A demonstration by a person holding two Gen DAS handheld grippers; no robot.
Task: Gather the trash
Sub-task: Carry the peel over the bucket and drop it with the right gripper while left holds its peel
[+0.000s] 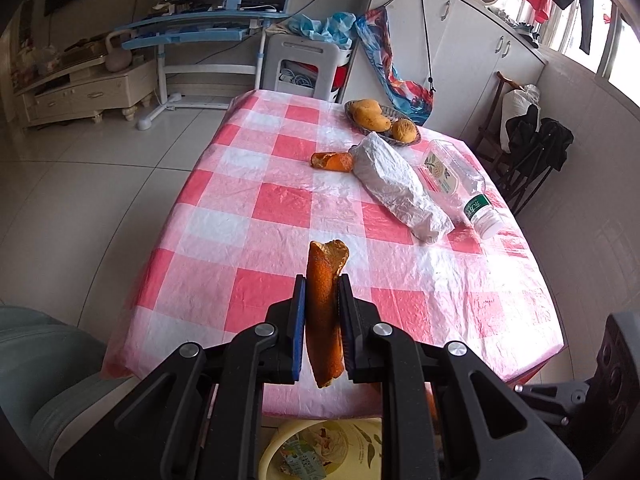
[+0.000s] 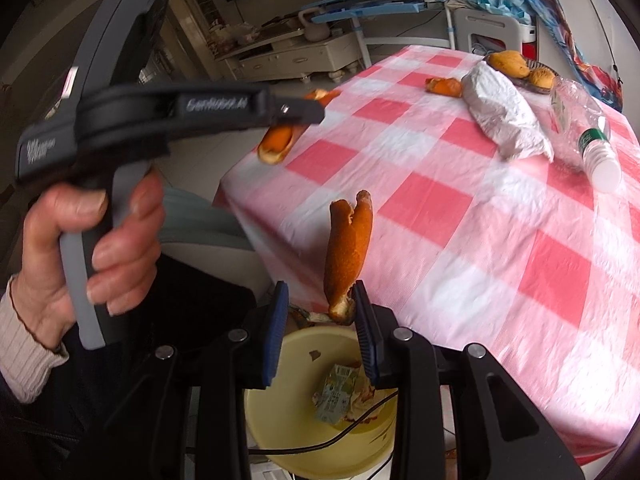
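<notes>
My left gripper (image 1: 322,285) is shut on a strip of orange peel (image 1: 325,312) that stands upright over the table's near edge. In the right wrist view a hand holds that left gripper (image 2: 312,110) with its peel (image 2: 276,142) at the upper left. My right gripper (image 2: 320,288) pinches the curled lower end of a second orange peel (image 2: 347,248), which leans against the right pad; the jaws stand fairly wide. Beneath both grippers sits a yellow bin (image 2: 256,420) (image 1: 272,454) holding a green carton (image 2: 334,394) and scraps. A third peel (image 1: 332,161) (image 2: 444,87) lies on the table.
The table wears a pink checked plastic cloth (image 1: 280,204). On its far right lie a white crumpled bag (image 1: 400,184), an empty plastic bottle (image 1: 460,184) on its side and a basket of fruit (image 1: 380,120). A grey-green chair (image 1: 48,368) stands at the left.
</notes>
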